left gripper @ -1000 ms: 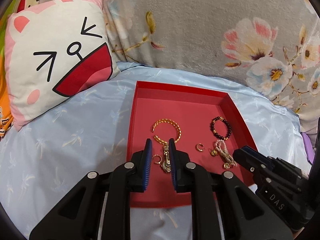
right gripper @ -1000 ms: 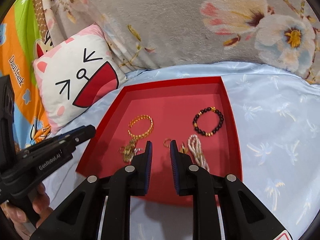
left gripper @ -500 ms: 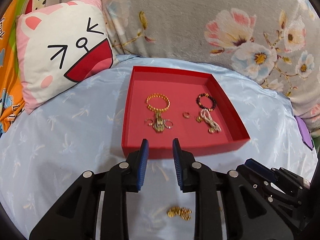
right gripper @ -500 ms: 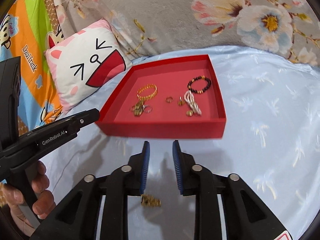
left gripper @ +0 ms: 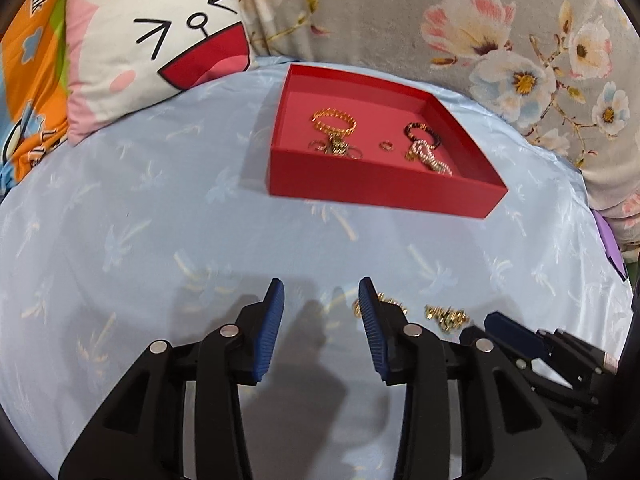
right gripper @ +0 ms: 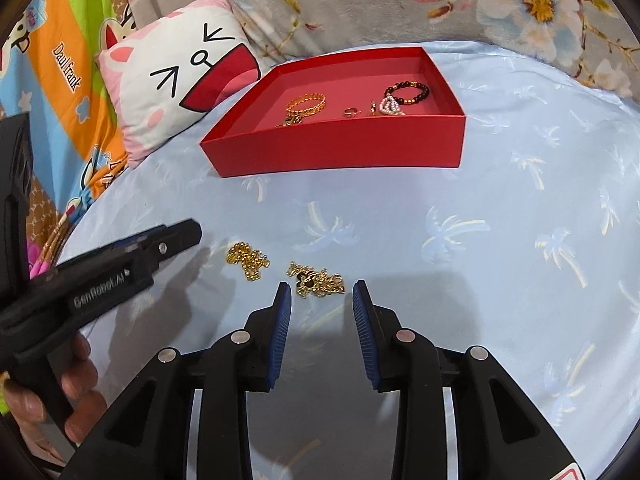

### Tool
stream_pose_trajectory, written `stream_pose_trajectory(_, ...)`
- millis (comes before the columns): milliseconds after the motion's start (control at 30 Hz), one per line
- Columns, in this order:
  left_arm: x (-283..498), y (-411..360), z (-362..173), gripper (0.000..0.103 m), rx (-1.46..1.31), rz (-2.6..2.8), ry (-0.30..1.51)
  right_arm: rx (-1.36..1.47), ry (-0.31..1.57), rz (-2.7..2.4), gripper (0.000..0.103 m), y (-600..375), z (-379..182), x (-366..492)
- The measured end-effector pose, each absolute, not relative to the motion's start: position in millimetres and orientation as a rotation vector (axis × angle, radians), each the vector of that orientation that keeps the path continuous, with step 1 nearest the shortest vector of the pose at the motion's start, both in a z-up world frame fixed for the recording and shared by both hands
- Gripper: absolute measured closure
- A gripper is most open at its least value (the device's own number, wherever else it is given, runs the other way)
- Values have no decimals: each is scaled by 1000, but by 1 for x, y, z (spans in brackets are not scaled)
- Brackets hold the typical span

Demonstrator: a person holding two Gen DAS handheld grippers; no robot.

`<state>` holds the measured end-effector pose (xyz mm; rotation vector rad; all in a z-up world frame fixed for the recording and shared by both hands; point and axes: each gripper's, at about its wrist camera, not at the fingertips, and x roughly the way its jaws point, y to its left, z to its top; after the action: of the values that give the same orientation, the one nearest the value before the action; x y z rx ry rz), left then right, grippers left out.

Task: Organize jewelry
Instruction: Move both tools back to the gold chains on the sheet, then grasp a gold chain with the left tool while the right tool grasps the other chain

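A red tray (left gripper: 384,190) on the light blue sheet holds a gold bracelet (left gripper: 334,120), a dark bead bracelet (left gripper: 422,134), a pearl piece (left gripper: 430,158) and small rings. Two gold chains lie loose on the sheet nearer me: one (right gripper: 248,260) to the left, one (right gripper: 318,278) just ahead of my right gripper's tips. My right gripper (right gripper: 321,286) is open, its jaws opening, pads touching nothing. My left gripper (left gripper: 320,286) is open too, jaws opening over bare sheet. The left chain (left gripper: 380,306) peeks from behind its right finger.
A cat-face pillow (left gripper: 160,48) leans at the back left and a grey floral blanket (left gripper: 480,40) rises behind the tray (right gripper: 340,152). A hand (right gripper: 76,380) holds the left gripper's handle at the lower left of the right wrist view.
Both grippers have drawn back from over the tray to the near part of the sheet and sunk lower. Their jaws have widened. The two loose gold chains have come into view.
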<state>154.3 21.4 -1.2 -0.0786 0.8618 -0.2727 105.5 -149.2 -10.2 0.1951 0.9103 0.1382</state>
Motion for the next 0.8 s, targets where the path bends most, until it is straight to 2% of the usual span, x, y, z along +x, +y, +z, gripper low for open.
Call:
stream_pose_trajectory(400, 142, 37, -16, 66, -124, -269, 868, 129, 908, 114, 69, -130, -16, 120)
stream_pose_trajectory(500, 142, 36, -17, 66, -126, -272, 869, 91, 905, 94, 74, -125, -16, 120)
stream_pose_trajectory(667, 140, 30, -17, 66, -93, -274, 859, 117, 908, 69, 94, -133, -17, 120)
stream_pose_trajectory(800, 139, 29, -17, 65, -86, -286, 857, 152, 912, 80, 95, -138, -18, 118)
